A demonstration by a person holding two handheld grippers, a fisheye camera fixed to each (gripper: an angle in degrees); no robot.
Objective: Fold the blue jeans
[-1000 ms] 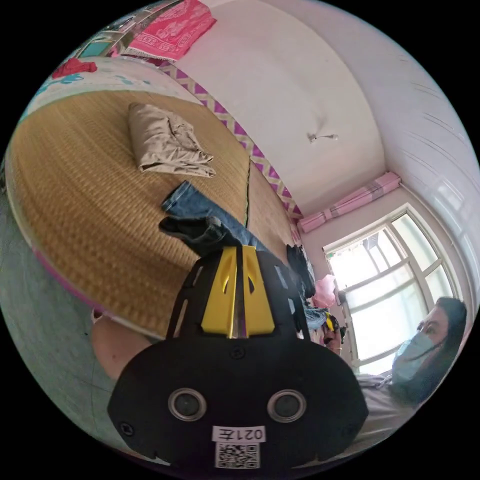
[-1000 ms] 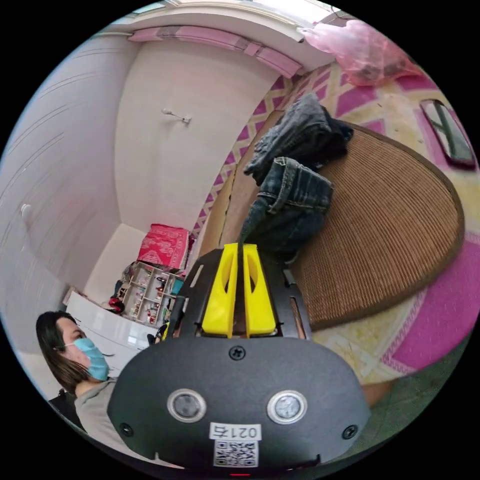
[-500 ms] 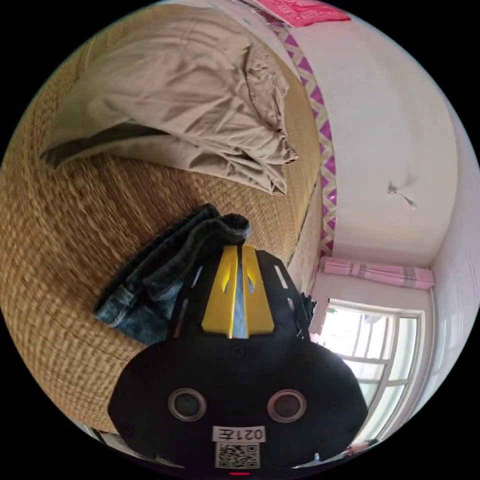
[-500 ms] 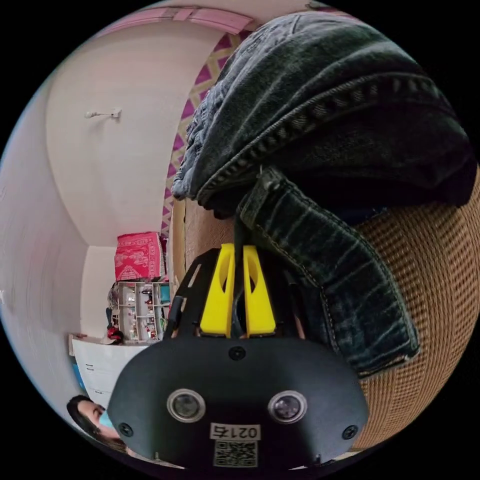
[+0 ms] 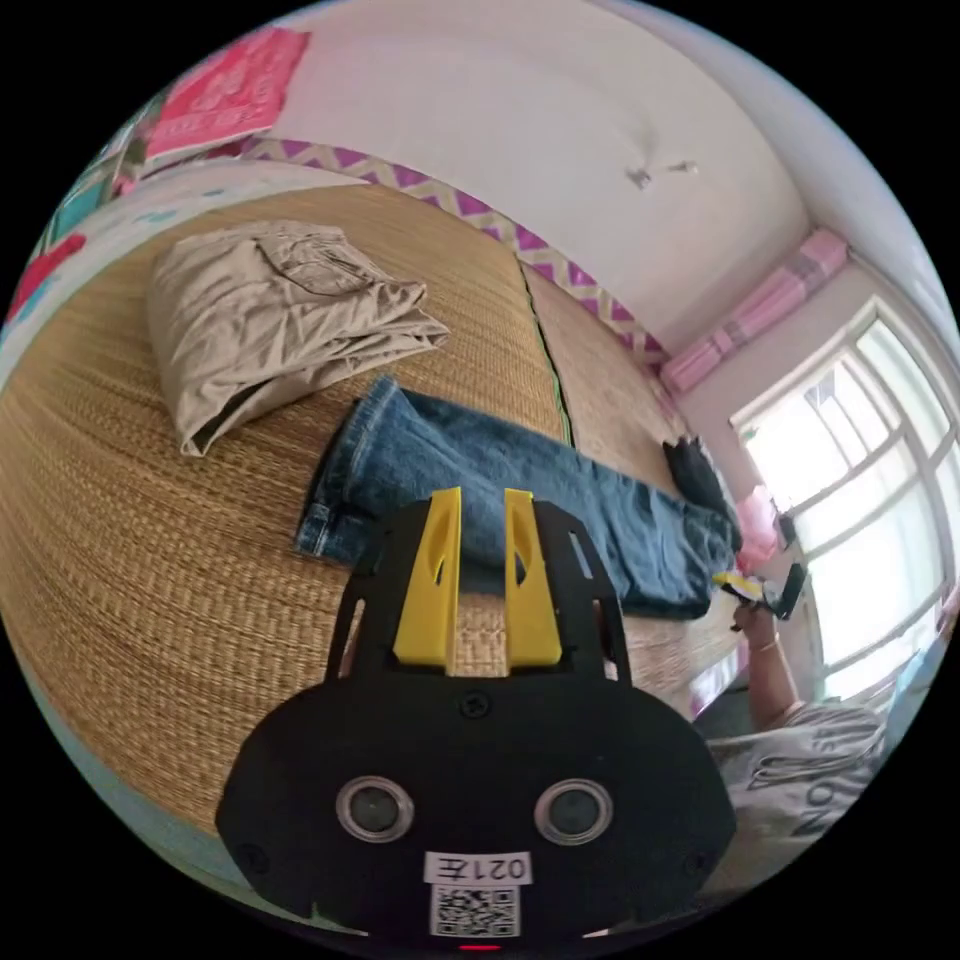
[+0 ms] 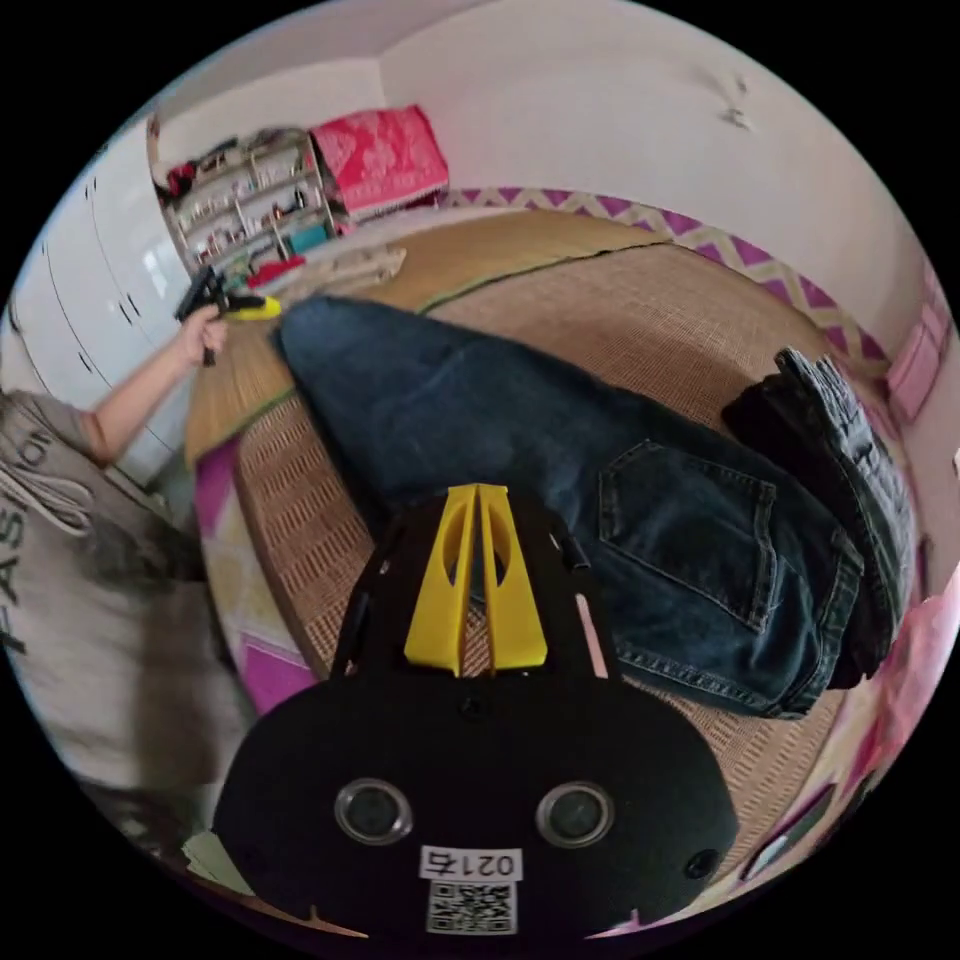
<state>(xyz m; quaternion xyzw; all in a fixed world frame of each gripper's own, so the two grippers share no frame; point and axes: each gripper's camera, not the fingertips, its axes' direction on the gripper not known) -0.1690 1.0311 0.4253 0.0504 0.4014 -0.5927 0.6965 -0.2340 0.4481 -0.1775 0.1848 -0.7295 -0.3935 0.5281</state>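
— on the woven mat (image 5: 150, 560), what lies there?

— blue jeans (image 5: 520, 480), stretched out long and flat, folded lengthwise with one leg on the other. in the left gripper view the leg hems are the near end; in the right gripper view the jeans (image 6: 560, 470) show a back pocket facing up near the waist end.

— and the left gripper (image 5: 482, 510)?

— its yellow jaws stand apart with a clear gap, and mat and a bit of denim show between them. they grip nothing. it hovers just by the hem end. the right gripper view shows it too (image 6: 225, 300), small and far off, held in a hand (image 6: 200, 335) at the far end of the jeans.

— the right gripper (image 6: 478, 505)?

— its jaws meet at the tips, with only a thin slit lower down. nothing is caught between them; the tips sit over the edge of the jeans, and i cannot tell if they touch the cloth.

— anything else on the mat?

— a folded beige garment (image 5: 270, 320) near the hems but apart from them, and a dark folded garment (image 6: 850, 470) just beside the waist.

— any writing?

— each gripper body carries a white sticker with a code square, which i leave unread. the person's grey shirt (image 6: 60, 520) has large letters, cut off and not legible as a word.
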